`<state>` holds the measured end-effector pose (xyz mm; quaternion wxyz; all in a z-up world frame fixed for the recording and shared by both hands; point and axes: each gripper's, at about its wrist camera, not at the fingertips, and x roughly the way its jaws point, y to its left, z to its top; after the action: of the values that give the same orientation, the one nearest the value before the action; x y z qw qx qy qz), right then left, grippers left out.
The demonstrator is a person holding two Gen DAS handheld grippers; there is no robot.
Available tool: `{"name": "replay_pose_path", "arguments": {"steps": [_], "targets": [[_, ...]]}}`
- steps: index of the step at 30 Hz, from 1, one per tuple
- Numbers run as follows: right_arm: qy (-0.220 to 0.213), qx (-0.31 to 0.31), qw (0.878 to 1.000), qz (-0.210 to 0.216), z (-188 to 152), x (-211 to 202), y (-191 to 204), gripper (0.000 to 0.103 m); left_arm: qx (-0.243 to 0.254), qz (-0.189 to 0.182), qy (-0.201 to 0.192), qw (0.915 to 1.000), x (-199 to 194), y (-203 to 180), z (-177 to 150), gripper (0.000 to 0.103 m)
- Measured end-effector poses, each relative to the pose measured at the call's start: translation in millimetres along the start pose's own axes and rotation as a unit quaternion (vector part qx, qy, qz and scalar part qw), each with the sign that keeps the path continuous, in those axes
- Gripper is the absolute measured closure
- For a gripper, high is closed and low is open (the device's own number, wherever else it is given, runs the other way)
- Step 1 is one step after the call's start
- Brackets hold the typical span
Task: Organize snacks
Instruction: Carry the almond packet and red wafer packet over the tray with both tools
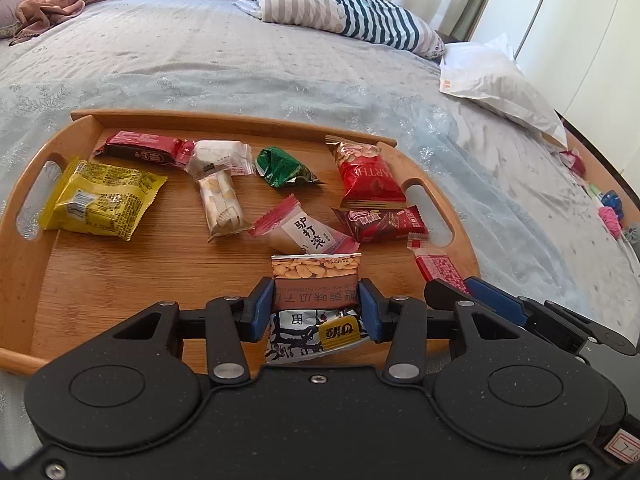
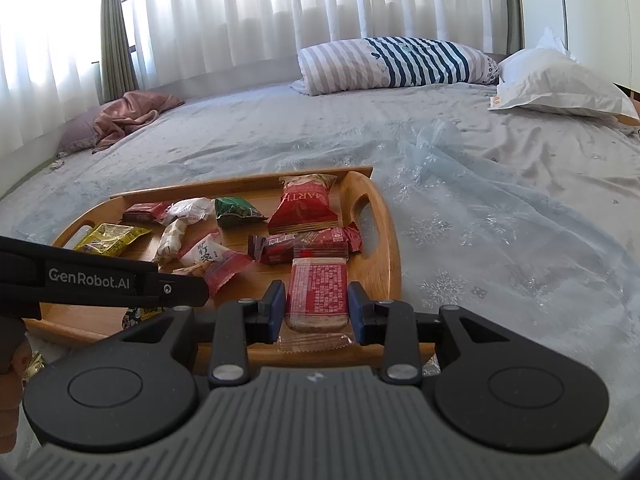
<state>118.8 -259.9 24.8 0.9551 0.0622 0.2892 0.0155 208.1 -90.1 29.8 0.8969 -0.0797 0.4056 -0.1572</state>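
A bamboo tray [image 1: 120,276] lies on the bed and holds several snack packets. My left gripper [image 1: 317,304] is shut on a sunflower-seed packet [image 1: 316,280] over the tray's near edge. My right gripper [image 2: 317,306] is shut on a red-printed clear biscuit packet [image 2: 318,292] over the tray's right end [image 2: 390,264]; this packet also shows in the left wrist view [image 1: 436,268]. On the tray lie a yellow packet [image 1: 100,200], a green packet [image 1: 282,168], a red nut bag [image 1: 366,174] and other red and white packets.
A striped pillow [image 1: 348,12] and a white pillow [image 1: 492,80] lie at the bed's far right. A pink cloth [image 1: 56,4] lies far left. Small objects [image 1: 610,212] sit beyond the bed's right edge. Curtains [image 2: 280,12] hang behind the bed.
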Motion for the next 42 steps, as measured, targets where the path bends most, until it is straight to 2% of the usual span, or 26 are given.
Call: {"name": "replay_pose_path", "arguments": {"steps": [10, 22, 30, 42], "targets": [[0.002, 0.004, 1.000, 0.003, 0, 12, -2, 0.065, 0.013, 0.011, -0.006, 0.9998, 17, -7, 9, 0.060], [0.001, -0.005, 1.000, -0.001, 1, 23, 3, 0.065, 0.002, 0.024, -0.008, 0.9997, 31, -3, 27, 0.060], [0.008, 0.002, 1.000, 0.007, -6, 19, 2, 0.065, 0.026, 0.014, -0.005, 0.9995, 18, -11, 13, 0.060], [0.009, 0.007, 1.000, 0.002, -7, 20, -1, 0.064, 0.034, 0.029, -0.002, 0.9990, 16, -14, 7, 0.060]]}}
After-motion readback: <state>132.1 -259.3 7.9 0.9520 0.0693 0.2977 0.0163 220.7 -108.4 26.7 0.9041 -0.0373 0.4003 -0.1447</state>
